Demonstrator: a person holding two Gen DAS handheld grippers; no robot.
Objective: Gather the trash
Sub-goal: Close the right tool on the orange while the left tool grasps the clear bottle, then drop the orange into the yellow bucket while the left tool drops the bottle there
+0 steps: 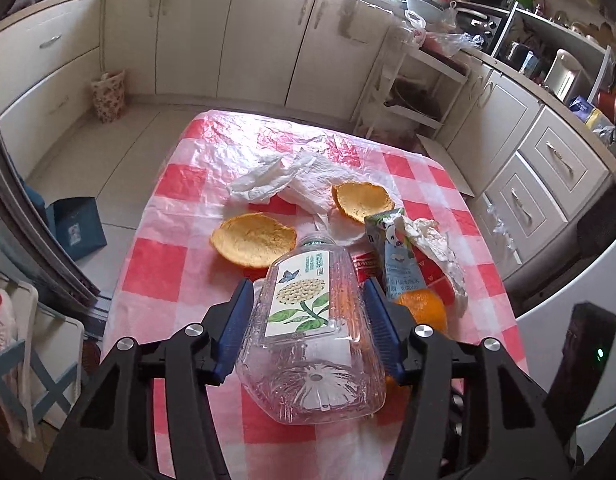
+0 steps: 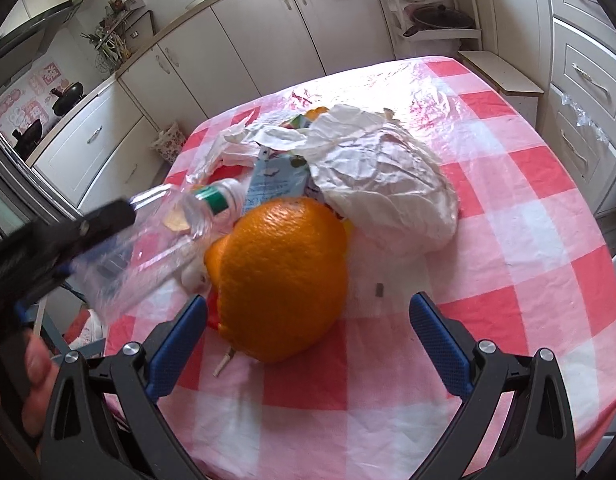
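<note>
The left gripper is closed on the clear bottle, both blue pads pressed against its sides, above the table. The right gripper is held open, with the orange peel lying on the table between its fingers. Crumpled paper and a carton are located just beyond the peel.
</note>
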